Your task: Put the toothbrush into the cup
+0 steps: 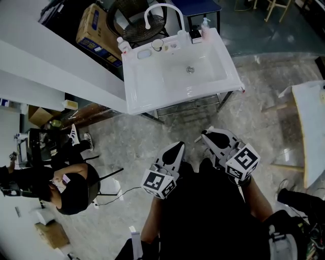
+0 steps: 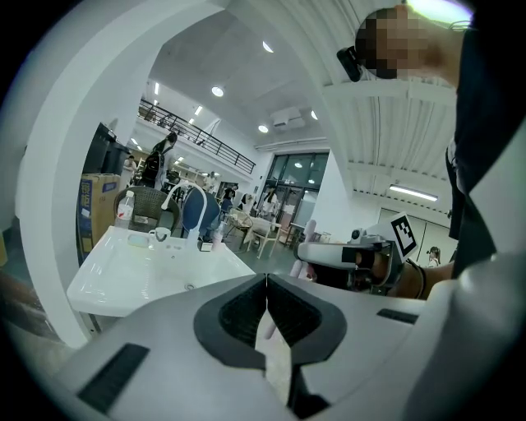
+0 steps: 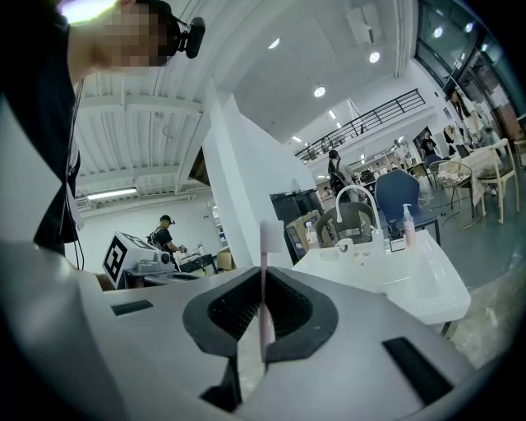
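My right gripper [image 3: 263,279] is shut on a pink toothbrush [image 3: 266,247], which stands upright between the pads with its head above them. In the head view this gripper [image 1: 205,135] hovers over the floor in front of the white sink [image 1: 147,86]. The cup [image 1: 157,44] stands on the sink's back rim beside the faucet [image 1: 163,11]; the cup [image 3: 345,245] shows there in the right gripper view too. My left gripper [image 1: 178,147] is beside the right one, shut with nothing between its jaws [image 2: 265,284]. The left gripper view also shows the cup [image 2: 159,235] and the toothbrush [image 2: 308,234].
A soap dispenser [image 1: 205,25] and a small bottle [image 1: 122,45] stand on the sink's rim. A white partition [image 1: 51,66] runs along the left. A person [image 1: 71,190] sits at the lower left. A cardboard box [image 1: 94,25] and a wicker chair [image 1: 137,23] stand behind the sink; a white table [image 1: 311,127] is at the right.
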A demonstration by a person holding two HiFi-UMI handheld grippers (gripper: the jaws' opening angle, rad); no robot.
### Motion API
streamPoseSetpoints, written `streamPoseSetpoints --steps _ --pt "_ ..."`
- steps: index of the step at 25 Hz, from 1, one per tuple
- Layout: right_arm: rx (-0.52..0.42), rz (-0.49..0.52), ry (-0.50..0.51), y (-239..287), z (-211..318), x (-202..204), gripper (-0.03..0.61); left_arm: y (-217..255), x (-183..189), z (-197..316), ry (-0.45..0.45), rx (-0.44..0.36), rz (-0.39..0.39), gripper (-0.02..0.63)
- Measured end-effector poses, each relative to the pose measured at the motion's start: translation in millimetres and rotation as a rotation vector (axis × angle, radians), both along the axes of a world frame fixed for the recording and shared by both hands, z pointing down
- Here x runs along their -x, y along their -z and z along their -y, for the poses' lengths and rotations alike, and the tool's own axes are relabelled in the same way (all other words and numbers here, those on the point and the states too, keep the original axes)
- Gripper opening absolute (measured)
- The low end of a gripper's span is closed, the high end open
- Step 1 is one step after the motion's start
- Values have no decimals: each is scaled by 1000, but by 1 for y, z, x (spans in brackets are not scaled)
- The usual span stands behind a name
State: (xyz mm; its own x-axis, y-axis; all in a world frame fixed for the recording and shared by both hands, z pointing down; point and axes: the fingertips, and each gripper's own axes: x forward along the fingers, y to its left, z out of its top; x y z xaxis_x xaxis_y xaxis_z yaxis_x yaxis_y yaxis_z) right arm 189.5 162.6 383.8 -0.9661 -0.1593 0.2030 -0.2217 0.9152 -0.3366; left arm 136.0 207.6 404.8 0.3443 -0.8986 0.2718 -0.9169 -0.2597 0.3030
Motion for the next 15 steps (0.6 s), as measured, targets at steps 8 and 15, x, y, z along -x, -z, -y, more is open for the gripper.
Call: streamPoseSetpoints --steps 8,15 --pt "-5 -64 30 -17 15 -32 26 -6 -25 18 49 26 19 12" --pt "17 -63 38 -29 24 -37 26 -16 -32 15 50 58 17 12"
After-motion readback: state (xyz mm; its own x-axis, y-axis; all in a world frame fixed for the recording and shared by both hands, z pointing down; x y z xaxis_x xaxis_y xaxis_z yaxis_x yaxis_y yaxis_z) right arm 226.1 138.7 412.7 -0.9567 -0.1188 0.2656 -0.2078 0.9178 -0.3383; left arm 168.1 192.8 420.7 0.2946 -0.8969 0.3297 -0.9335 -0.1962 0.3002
